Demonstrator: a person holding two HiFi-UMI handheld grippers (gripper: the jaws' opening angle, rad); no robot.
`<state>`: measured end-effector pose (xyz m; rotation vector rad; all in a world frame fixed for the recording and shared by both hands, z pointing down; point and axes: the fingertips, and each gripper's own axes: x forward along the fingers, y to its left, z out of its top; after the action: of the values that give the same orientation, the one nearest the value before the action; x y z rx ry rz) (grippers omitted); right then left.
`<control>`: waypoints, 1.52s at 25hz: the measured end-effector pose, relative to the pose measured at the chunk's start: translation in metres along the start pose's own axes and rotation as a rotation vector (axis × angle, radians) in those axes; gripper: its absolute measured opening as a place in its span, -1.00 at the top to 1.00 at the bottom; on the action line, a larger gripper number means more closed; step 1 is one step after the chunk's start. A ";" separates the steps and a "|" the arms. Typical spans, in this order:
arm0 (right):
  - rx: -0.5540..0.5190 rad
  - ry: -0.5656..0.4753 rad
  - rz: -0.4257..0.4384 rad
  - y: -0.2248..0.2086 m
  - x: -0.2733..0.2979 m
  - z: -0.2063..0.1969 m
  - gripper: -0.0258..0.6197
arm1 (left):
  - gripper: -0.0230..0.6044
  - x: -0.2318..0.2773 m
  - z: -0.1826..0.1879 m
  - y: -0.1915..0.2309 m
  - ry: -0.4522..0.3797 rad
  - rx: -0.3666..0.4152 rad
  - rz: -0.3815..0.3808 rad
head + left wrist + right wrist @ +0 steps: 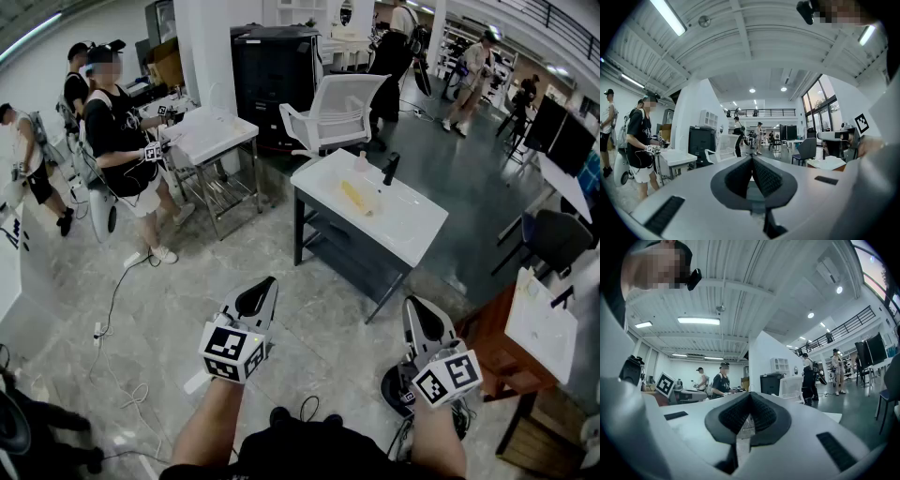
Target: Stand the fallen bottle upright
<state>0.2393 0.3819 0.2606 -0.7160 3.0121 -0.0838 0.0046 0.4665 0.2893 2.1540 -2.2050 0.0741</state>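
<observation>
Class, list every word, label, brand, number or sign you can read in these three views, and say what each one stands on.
No words or numbers can be read in any view.
left gripper, its cube: black-and-white square markers, patterns only, no letters.
right gripper, its cube: the same.
fallen bottle on the white table: any label is too small to read.

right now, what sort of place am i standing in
Probably a large open lab or workshop hall. A white sink-top bench stands on the bare floor, a person is working at another one nearby, and a mezzanine railing runs along the far end.
</observation>
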 end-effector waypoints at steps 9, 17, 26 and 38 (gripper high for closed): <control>0.004 0.008 0.009 0.015 0.004 -0.005 0.89 | 0.90 -0.009 -0.008 0.003 0.011 -0.005 -0.009; 0.008 0.018 0.002 0.037 0.011 -0.011 0.89 | 0.90 -0.028 -0.011 0.017 0.009 -0.005 -0.021; 0.056 0.028 -0.017 0.068 0.018 -0.032 0.88 | 0.90 -0.048 -0.032 0.047 0.017 -0.029 -0.030; 0.025 0.090 -0.026 0.054 0.069 -0.054 0.88 | 0.90 -0.007 -0.048 0.044 0.050 -0.023 -0.093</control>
<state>0.1499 0.4014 0.3094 -0.7689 3.0812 -0.1586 -0.0386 0.4782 0.3366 2.2131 -2.0660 0.0961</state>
